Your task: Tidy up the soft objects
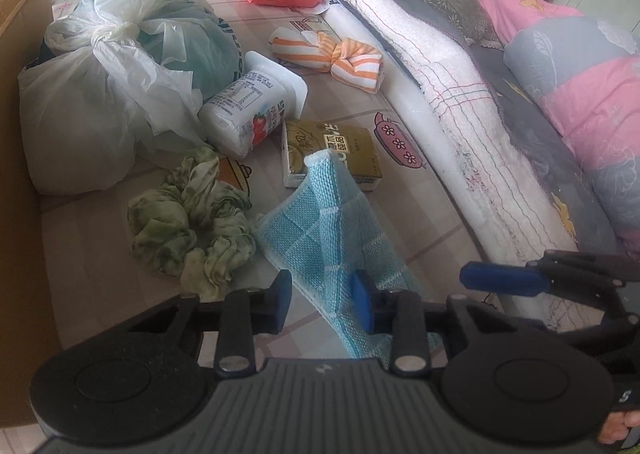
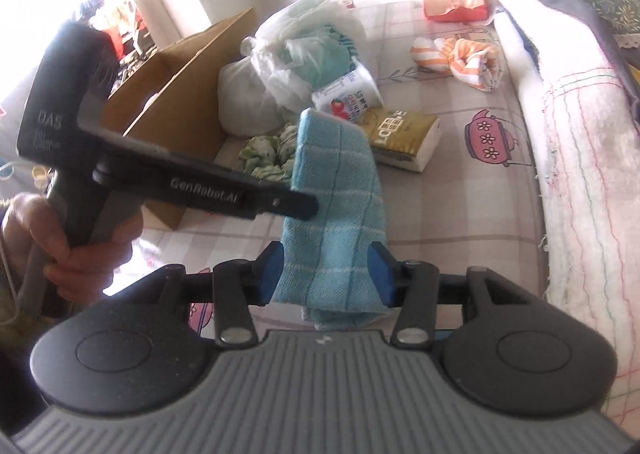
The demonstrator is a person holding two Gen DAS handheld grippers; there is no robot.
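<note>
A light blue checked cloth lies folded and lifted over the bed sheet; it also shows in the right wrist view. My left gripper is open, its blue pads either side of the cloth's near end. My right gripper is open around the same cloth, with the pads not pressing it. The left gripper's finger reaches across to the cloth's left edge. A crumpled green cloth lies left of the blue one. An orange-striped towel lies farther back.
A tied white plastic bag, a yoghurt cup and a gold tissue pack crowd the sheet behind the cloths. A cardboard box stands at the left. A rolled white quilt and pink bedding lie to the right.
</note>
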